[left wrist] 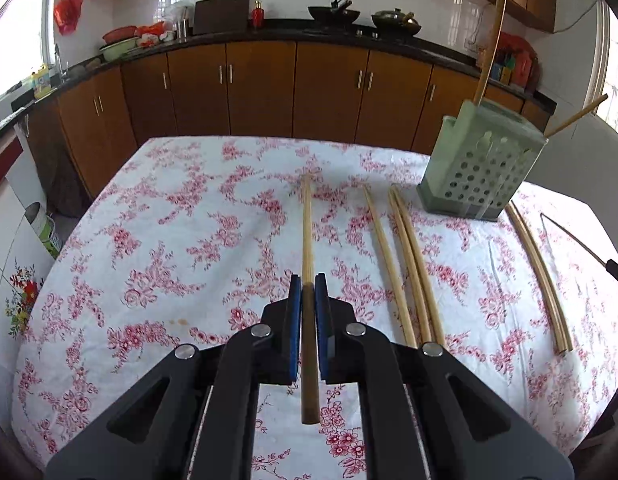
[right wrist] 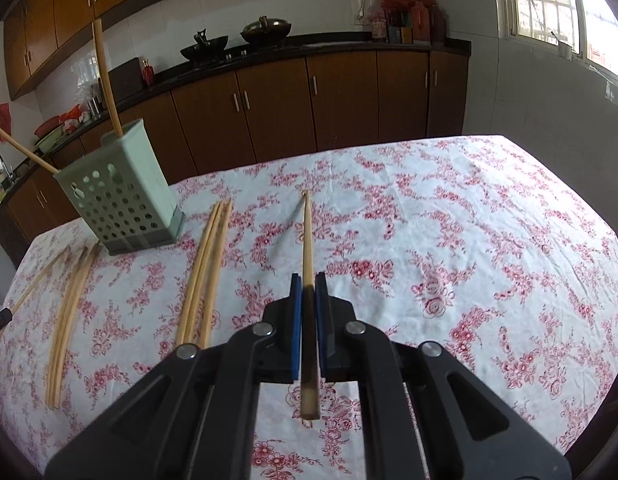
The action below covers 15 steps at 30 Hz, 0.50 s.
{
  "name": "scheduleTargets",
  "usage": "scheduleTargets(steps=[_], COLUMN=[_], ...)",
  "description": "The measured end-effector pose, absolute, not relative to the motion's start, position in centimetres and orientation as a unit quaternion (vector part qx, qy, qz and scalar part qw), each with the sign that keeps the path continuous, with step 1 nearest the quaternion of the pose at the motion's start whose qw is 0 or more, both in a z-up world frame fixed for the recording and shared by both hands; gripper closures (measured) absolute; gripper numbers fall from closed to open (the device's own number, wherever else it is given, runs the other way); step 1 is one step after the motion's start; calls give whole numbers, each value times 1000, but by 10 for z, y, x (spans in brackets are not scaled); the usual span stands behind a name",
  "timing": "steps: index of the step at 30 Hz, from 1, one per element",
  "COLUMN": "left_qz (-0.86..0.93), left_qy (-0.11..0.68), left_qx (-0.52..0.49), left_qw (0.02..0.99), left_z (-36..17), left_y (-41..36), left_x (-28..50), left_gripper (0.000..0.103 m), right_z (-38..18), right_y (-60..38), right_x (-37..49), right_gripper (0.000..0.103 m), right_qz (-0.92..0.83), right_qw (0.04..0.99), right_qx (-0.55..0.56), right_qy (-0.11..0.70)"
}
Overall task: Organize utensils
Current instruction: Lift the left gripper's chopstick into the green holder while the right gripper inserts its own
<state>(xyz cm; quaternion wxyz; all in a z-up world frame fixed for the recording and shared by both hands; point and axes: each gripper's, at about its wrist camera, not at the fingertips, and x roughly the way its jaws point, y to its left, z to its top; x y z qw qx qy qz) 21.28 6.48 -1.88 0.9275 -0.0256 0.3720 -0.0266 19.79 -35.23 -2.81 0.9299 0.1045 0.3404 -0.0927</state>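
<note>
My left gripper (left wrist: 307,285) is shut on a wooden chopstick (left wrist: 306,232) that points forward over the floral tablecloth (left wrist: 181,240). My right gripper (right wrist: 307,283) is shut on another chopstick (right wrist: 307,240), held the same way. A pale green perforated utensil holder (left wrist: 483,168) stands at the far right in the left wrist view, with two chopsticks (left wrist: 491,46) sticking out of it. The holder (right wrist: 121,200) stands at the far left in the right wrist view. Loose chopsticks (left wrist: 413,264) lie on the cloth between the holder and my left gripper; a pair (left wrist: 541,276) lies further right.
A dark-handled knife (left wrist: 581,248) lies at the table's right edge in the left wrist view. Brown cabinets (left wrist: 261,84) and a dark counter with pans (left wrist: 333,12) run behind the table. In the right wrist view, loose chopsticks (right wrist: 205,272) lie left of my gripper.
</note>
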Motion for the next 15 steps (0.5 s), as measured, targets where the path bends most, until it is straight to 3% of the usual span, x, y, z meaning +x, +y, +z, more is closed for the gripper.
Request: scheduleTargets(steps=[15], left_qz=[-31], left_qy=[256], left_qx=[-59], left_qw=[964], left_z=[74], left_y=[73], left_x=[209], left_gripper=[96], right_z=[42], right_y=[-355], right_x=[185], right_gripper=[95], right_qz=[-85], right_qw=[961], right_qx=[112], right_qy=[240])
